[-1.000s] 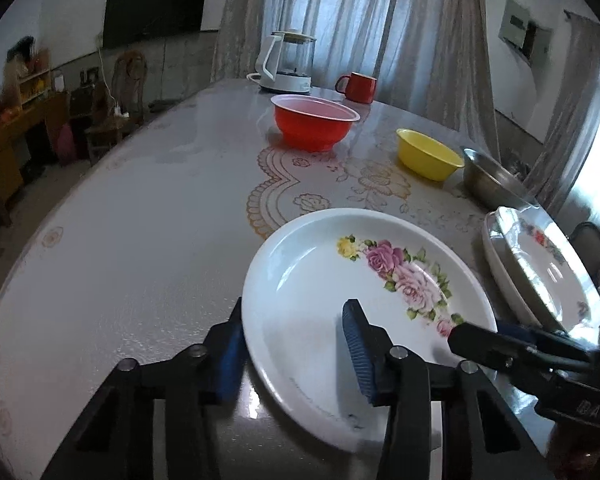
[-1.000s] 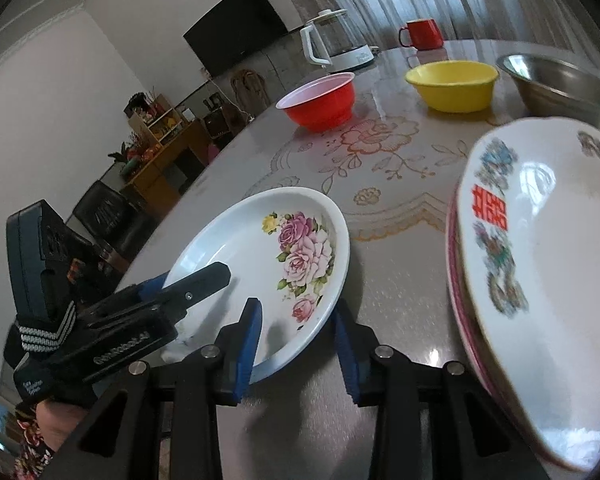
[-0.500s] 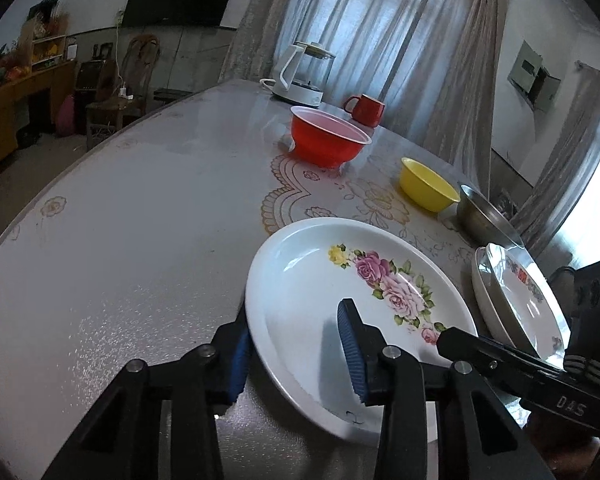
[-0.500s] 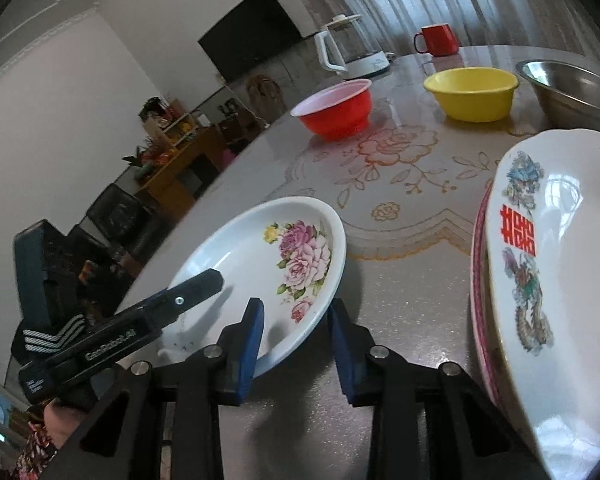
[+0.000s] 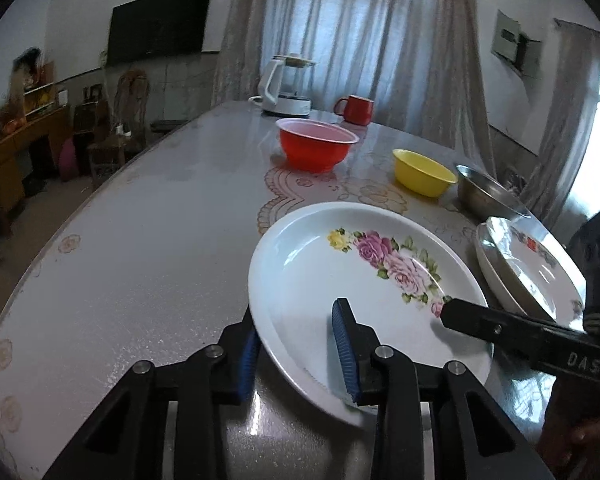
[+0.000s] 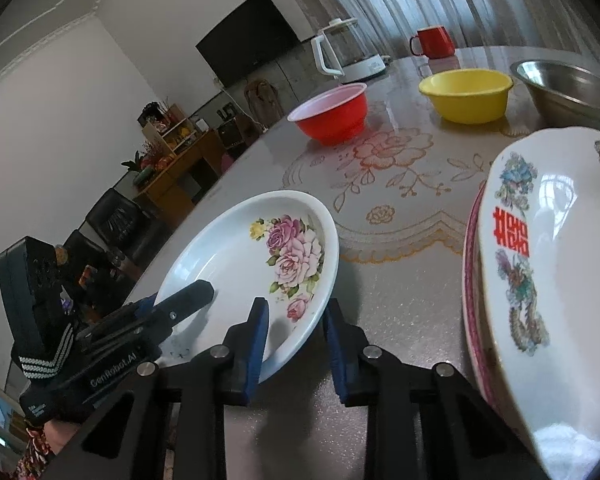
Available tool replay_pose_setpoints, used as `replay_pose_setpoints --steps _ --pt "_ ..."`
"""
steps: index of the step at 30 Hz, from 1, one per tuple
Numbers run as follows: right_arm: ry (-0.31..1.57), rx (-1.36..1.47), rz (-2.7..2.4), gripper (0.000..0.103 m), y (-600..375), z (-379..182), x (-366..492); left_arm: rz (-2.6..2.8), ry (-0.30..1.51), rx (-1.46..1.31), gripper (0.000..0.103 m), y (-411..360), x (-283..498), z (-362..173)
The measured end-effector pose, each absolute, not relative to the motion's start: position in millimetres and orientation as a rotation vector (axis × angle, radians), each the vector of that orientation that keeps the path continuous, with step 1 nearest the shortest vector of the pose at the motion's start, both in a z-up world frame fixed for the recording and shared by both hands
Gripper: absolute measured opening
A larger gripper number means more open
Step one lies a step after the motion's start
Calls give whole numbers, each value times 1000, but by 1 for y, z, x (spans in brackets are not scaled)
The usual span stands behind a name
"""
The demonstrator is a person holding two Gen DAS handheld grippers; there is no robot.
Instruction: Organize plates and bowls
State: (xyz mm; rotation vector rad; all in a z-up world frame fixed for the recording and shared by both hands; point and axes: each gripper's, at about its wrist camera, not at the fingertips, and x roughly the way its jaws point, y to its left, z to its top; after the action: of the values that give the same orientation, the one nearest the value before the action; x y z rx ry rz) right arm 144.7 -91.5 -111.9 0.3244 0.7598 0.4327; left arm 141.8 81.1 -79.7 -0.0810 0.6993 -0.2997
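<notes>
A white plate with pink roses lies on the table. My left gripper straddles its near rim, one finger outside and one over the inside. Its jaws are closing and do not visibly press on the plate. My right gripper straddles the rim from the opposite side, also closing, with a small gap at the outer finger. A stack of patterned plates sits to the right. Beyond stand a red bowl, a yellow bowl and a steel bowl.
A white kettle and a red mug stand at the table's far end before the curtains. The table's edge curves along the left, with chairs and a wooden cabinet beyond it.
The jaws of both grippers have narrowed around the rose plate's rim. The plate stays where it was.
</notes>
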Motion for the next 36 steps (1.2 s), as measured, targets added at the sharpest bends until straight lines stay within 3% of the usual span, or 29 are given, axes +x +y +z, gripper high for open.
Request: replay_pose_setpoints --steps 36 --pt "634 367 345 25 -140 -71 99 -418 546 -32 35 26 118 -30"
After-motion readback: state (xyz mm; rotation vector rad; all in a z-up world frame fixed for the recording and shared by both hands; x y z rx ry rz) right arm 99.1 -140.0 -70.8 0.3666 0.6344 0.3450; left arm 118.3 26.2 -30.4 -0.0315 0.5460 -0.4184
